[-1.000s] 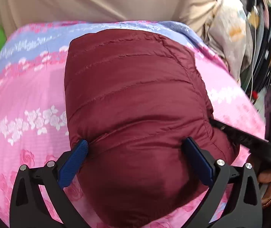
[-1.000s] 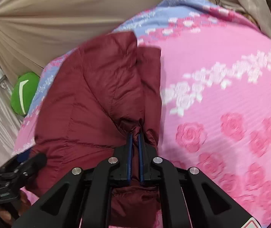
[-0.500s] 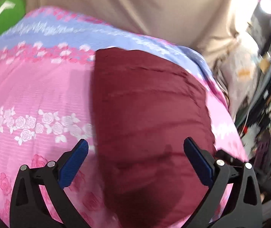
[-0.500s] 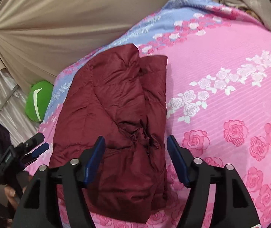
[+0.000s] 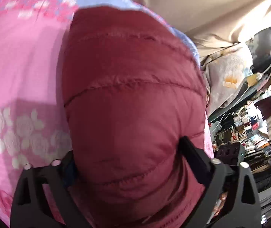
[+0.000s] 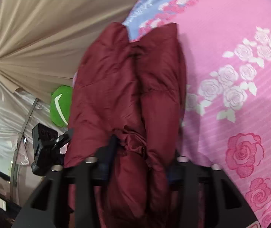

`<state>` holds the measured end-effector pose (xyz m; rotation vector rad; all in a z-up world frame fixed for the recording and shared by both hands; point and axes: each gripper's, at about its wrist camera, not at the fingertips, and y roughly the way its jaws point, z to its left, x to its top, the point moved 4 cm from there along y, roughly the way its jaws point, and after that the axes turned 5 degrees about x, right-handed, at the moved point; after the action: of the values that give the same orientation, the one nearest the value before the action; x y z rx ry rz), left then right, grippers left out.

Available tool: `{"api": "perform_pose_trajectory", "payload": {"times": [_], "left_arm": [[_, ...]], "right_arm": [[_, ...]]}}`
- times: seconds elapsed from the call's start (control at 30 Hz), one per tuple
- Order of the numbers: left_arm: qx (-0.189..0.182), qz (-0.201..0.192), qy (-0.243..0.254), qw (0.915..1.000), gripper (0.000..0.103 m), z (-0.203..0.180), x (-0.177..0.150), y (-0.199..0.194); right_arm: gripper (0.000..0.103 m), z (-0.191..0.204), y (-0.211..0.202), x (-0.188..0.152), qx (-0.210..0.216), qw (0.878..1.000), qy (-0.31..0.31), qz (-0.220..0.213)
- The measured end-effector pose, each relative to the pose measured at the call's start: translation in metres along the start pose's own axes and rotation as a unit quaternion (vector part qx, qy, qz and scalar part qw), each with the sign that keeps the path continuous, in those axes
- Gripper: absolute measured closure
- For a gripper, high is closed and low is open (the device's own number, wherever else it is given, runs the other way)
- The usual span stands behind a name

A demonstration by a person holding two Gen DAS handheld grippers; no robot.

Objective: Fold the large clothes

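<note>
Left gripper [image 5: 127,163]: spread wide, straddling the near end of the folded maroon puffer jacket [image 5: 131,98]. Jacket lies on the pink floral bedsheet [image 5: 25,57]. Right gripper [image 6: 139,161]: spread, jacket bulk between its fingers.

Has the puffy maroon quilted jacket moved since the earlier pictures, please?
Yes. The maroon quilted jacket now bunches up narrower between the gripper fingers, uncovering more pink floral bedsheet.

maroon jacket [image 6: 127,95] bunched between right tool [image 6: 139,163], pink bedspread [image 6: 230,38]
</note>
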<state>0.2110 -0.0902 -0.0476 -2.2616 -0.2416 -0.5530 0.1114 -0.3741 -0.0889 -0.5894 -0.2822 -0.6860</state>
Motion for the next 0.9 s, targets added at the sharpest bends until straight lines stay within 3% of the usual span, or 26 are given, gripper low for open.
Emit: {"api": "perform_pose_trajectory", "payload": {"times": [0.03, 0.1, 0.2, 0.27, 0.33, 0.37, 0.43, 0.53, 0.63, 0.7, 0.83, 0.9], "left_arm": [[-0.001, -0.007, 0.015, 0.9999, 0.027, -0.006, 0.004, -0.004], [-0.021, -0.017, 0.037, 0.9989, 0.034, -0.022, 0.013, -0.012], [-0.052, -0.034, 0.07, 0.9956, 0.034, -0.045, 0.023, -0.022], [-0.026, -0.042, 0.108, 0.9929, 0.031, -0.055, 0.022, -0.011], [0.027, -0.026, 0.123, 0.9917, 0.023, -0.047, 0.019, 0.015], [0.04, -0.017, 0.117, 0.9921, 0.021, -0.04, 0.017, 0.022], [0.027, -0.01, 0.066, 0.9974, 0.016, -0.021, 0.015, 0.024], [-0.011, 0.003, 0.006, 0.9999, 0.005, -0.004, 0.01, 0.015], [-0.034, 0.039, -0.009, 0.9986, 0.005, -0.001, -0.001, 0.026], [-0.025, 0.033, -0.003, 0.9991, 0.008, -0.003, -0.006, 0.027], [-0.006, 0.012, 0.031, 0.9994, 0.033, -0.011, -0.006, 0.006], [0.004, -0.002, 0.041, 0.9992, 0.036, -0.008, -0.001, -0.014]], "right_arm": [[0.084, 0.009, -0.004, 0.0, -0.008, 1.0, -0.019, -0.009], [0.087, 0.028, -0.016, 0.002, -0.022, 0.998, -0.047, -0.033], [0.088, 0.047, -0.044, 0.005, -0.03, 0.993, -0.077, -0.084], [0.085, 0.039, -0.044, 0.006, -0.049, 0.992, -0.076, -0.088], [0.078, 0.009, -0.026, 0.006, -0.078, 0.995, -0.044, -0.049], [0.072, -0.001, -0.023, 0.006, -0.077, 0.996, -0.027, -0.046], [0.061, -0.008, -0.027, 0.004, -0.052, 0.997, -0.002, -0.054], [0.055, -0.008, -0.031, 0.003, -0.056, 0.997, -0.013, -0.05], [0.051, -0.01, -0.016, 0.004, -0.039, 0.999, 0.004, -0.031], [0.054, -0.01, -0.012, 0.006, -0.029, 0.999, 0.015, -0.029], [0.08, 0.013, -0.009, 0.004, -0.046, 0.998, -0.028, -0.033], [0.083, 0.033, -0.004, 0.001, -0.054, 0.996, -0.053, -0.035]]}}
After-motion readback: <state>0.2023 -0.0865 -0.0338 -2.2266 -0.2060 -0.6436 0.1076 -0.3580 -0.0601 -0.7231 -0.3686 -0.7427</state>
